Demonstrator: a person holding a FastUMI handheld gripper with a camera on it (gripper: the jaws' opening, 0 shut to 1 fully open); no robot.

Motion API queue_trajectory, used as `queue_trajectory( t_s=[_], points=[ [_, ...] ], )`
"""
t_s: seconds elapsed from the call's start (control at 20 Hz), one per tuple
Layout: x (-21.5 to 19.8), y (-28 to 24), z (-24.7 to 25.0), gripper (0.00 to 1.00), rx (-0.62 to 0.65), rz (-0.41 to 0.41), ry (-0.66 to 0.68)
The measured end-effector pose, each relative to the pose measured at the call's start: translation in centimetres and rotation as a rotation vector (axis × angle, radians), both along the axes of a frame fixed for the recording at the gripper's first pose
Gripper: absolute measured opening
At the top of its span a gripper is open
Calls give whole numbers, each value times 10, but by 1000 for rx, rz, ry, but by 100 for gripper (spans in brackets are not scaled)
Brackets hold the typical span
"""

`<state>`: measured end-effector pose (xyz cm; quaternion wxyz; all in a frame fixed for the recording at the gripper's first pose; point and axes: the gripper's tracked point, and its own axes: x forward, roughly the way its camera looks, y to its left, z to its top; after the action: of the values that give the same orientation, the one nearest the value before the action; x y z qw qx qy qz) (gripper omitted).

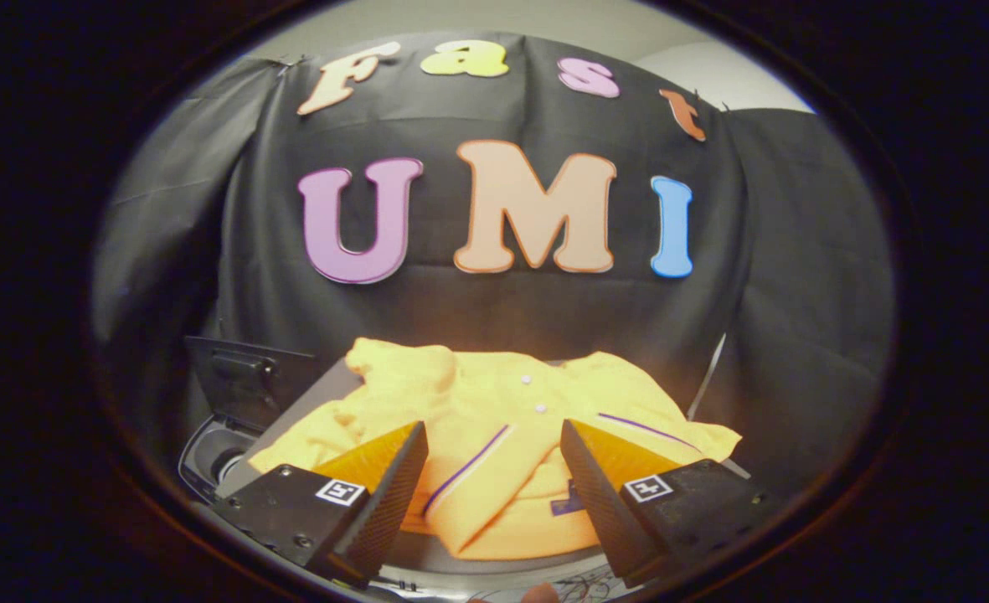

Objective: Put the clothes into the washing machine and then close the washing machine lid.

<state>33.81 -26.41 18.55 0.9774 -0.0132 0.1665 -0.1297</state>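
- The gripper (494, 444) has its two fingers spread wide apart, with nothing pressed between them
- A yellow shirt (494, 419) lies crumpled on a grey flat surface (310, 398), just ahead of the fingertips and partly between them
- The shirt has thin purple stripes (465, 469) along its placket and sleeve, and small white buttons (539, 408) near the collar
- The fingers (389, 494) hang over the near part of the shirt; whether they touch the fabric cannot be told
- Left of the shirt, beyond the left finger, a dark lid (243, 377) stands raised and tilted back
- Below that lid a round dark opening of the washing machine (213, 456) shows, beside the shirt's left edge
- The shirt is outside the opening, none of it hanging into it
- A thin pale cord (708, 377) runs up behind the shirt's right side
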Motion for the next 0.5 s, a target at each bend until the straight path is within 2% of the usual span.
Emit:
queue_trajectory(
  t_s=[0.15,0.3,0.4,0.5],
  points=[
    [15,-17,-20,96,45,-32,104],
    [22,-16,-21,88,-18,-2,127],
    [23,-6,-22,76,-54,36,131],
    [24,-5,-21,40,-130,53,151]
  ],
)
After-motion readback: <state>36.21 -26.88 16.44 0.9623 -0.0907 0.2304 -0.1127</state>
